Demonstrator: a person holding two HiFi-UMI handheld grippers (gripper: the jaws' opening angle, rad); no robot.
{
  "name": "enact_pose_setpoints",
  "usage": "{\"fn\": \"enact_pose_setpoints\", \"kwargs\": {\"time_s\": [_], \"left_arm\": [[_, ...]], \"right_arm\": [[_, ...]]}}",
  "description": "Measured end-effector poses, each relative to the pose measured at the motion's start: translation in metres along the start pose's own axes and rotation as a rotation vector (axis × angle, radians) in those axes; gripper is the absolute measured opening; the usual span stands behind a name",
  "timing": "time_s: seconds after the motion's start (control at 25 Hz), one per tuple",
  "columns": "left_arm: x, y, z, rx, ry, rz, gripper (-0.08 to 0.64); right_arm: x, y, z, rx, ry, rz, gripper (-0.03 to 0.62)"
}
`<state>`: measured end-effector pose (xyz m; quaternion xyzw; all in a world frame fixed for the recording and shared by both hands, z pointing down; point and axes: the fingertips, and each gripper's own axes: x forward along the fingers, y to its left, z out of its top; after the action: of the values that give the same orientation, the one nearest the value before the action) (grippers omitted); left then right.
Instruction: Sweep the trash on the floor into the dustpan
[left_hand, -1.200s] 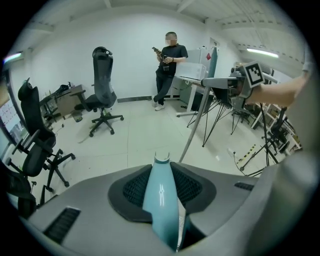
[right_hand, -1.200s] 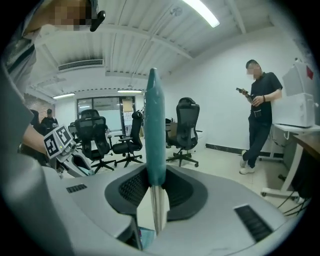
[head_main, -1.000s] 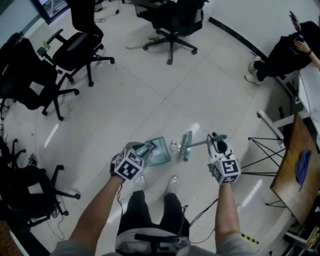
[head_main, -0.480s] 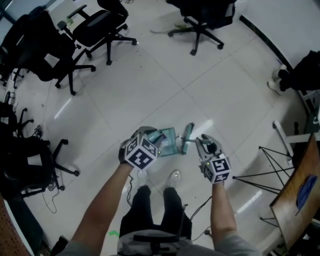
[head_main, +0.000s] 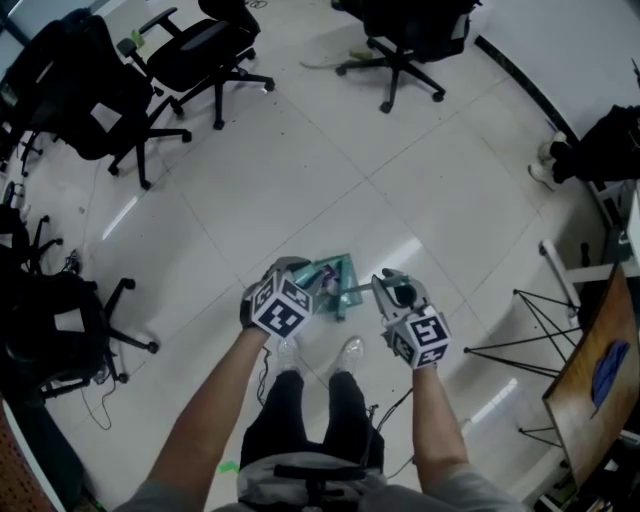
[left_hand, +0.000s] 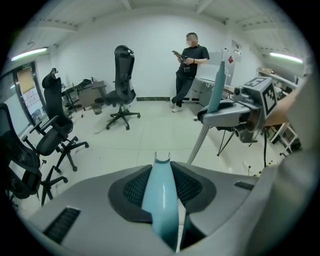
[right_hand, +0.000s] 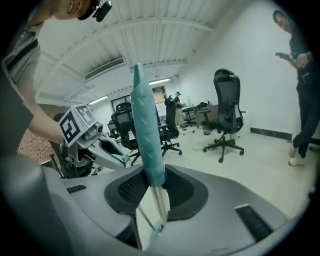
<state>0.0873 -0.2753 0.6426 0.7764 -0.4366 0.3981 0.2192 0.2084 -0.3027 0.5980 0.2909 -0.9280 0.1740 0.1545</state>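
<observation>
Office room, white tiled floor (head_main: 300, 180), glossy with light streaks. Head view: black office chairs (head_main: 195, 50) at 10–11 o'clock, another chair (head_main: 410, 30) at 12–1, a dark one cut off by the frame at 9. Wooden tabletop (head_main: 590, 400) at the 4 o'clock edge, black stand legs just beside it. A bystander (left_hand: 189, 65) in dark clothes stands by the far wall in the left gripper view; in the head view only dark clothing and a shoe show at 2–3 o'clock.

Both claws are low over the floor, just ahead of the wearer's feet and near each other.
- Left claw (head_main: 300, 278): pinching the dustpan handle (left_hand: 162, 200). The pale-blue handle runs straight up between the pads, gripped on both sides.
- Right claw (head_main: 388, 292): pinching the brush (right_hand: 147, 130). The teal grip stands upright between the pads, with the thin shaft going down below them.

The dustpan (head_main: 338, 270) sits on the floor at 1 o'clock from the left claw, its teal tray between the two claws. The brush shaft reaches from the right claw toward 9 o'clock, and its end meets the pan's near edge. Small trash (head_main: 326, 283) lies in the tray, too small to identify. Blue cloth (head_main: 607, 365) on the tabletop.
</observation>
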Motion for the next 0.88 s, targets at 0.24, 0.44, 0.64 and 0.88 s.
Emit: {"fn": "enact_pose_setpoints", "kwargs": {"time_s": [0.24,0.44,0.64,0.88], "left_arm": [[-0.011,0.012,-0.028,-0.037,-0.028,-0.014,0.109],[-0.017,0.017,-0.045,-0.059,-0.043,-0.029,0.109],[-0.02,0.02,-0.05,-0.057,-0.064,-0.053,0.109],[-0.02,0.022,-0.054,-0.061,-0.064,-0.055,0.109]], "right_arm": [[-0.003,0.029,0.051,-0.118,-0.072,-0.045,0.087],[-0.02,0.049,0.079,-0.165,-0.102,-0.069,0.083],[-0.027,0.064,0.1,-0.187,-0.136,-0.127,0.083],[-0.032,0.072,0.118,-0.206,-0.167,-0.174,0.083]]}}
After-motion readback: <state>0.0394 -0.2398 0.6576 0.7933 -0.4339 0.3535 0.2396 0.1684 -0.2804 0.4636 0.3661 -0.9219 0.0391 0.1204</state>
